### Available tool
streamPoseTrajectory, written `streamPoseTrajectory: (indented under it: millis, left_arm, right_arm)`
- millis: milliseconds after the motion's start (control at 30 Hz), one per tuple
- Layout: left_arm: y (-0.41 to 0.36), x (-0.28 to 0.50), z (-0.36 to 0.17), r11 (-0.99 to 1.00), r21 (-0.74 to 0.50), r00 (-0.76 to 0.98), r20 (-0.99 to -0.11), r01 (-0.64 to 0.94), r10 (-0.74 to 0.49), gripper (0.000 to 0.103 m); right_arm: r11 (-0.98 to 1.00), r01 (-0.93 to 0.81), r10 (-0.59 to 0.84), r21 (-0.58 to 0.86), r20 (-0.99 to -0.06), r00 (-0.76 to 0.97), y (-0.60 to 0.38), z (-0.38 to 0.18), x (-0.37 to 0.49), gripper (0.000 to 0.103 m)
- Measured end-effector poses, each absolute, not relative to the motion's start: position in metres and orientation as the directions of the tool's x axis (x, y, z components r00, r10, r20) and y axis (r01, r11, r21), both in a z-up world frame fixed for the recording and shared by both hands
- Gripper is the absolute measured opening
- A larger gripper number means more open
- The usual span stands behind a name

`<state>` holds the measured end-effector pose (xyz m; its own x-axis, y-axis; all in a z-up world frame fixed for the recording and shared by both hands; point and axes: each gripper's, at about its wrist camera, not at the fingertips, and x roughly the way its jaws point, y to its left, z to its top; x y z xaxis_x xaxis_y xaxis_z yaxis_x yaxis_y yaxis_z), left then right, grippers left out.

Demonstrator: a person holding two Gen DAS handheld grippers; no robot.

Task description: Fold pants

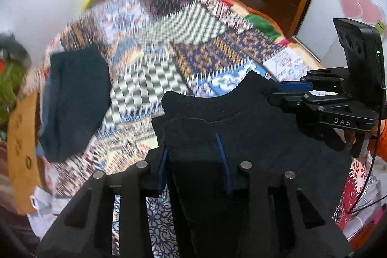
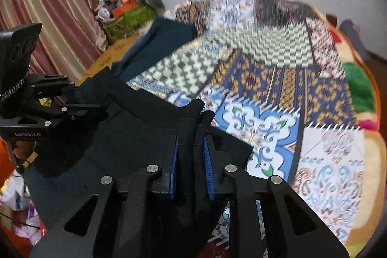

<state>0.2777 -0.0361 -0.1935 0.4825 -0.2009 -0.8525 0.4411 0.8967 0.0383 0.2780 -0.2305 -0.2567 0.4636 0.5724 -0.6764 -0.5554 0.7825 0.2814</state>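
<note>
Between the two hand-held grippers, held up over the bed, hangs the pair of black pants, apparently gripped along the waistband.

Left hand-held gripper: clamped on one end of the waistband; cloth fills the gap between the blue pads and a corner stands up just past the tips. From the right wrist view it sits to the left, with the fabric bunched at its jaws.

Right hand-held gripper: narrow, pinching a fold of the same black cloth between its pads, a tuft poking out beyond the tips. From the left wrist view it lies to the right, closed on the opposite end of the band.

Pants: the band sags in a shallow curve between the two grips. The rest of the garment drops below and toward the cameras; the legs are out of view, so whether they hang straight or doubled cannot be told.

Beyond the grippers, to the far left, a dark folded garment lies on the quilt. Whether it is more pants cannot be told. The quilt is streaked with motion blur in both views.

Progress, as a judgement: early. The pants are picked up and spread by the waist; no fold shows in them. Remaining: lay them on the quilt ahead of the grippers, bring leg onto leg, then fold lengthwise to a compact stack. Risk: the slack middle may wrinkle on landing.
</note>
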Motion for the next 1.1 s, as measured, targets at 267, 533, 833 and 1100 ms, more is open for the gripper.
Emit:
streamPoseTrajectory:
  millis: [267, 533, 833, 1100]
  left_arm:
    - [-0.064, 0.285, -0.153, 0.859, 0.137, 0.584, -0.784, 0.493, -0.21, 0.033]
    - [-0.073, 0.337, -0.201, 0.853, 0.097, 0.47, -0.863, 0.513, -0.185, 0.033]
    - [-0.065, 0.374, -0.275, 0.878, 0.011, 0.316, -0.935, 0.479, -0.16, 0.044]
    - [-0.048, 0.373, -0.245, 0.909, 0.026, 0.378, -0.914, 0.416, -0.147, 0.058]
  right_arm:
    - [0.814, -0.509, 0.566, 0.279, -0.575, 0.591, -0.251, -0.228, 0.273, 0.017]
    - [0.843, -0.428, 0.531, 0.325, -0.627, 0.571, -0.256, -0.262, 0.301, 0.017]
    - [0.88, -0.361, 0.46, 0.308, -0.739, 0.492, -0.252, -0.312, 0.317, 0.017]
    - [0.885, -0.352, 0.446, 0.303, -0.766, 0.462, -0.258, -0.305, 0.313, 0.027]
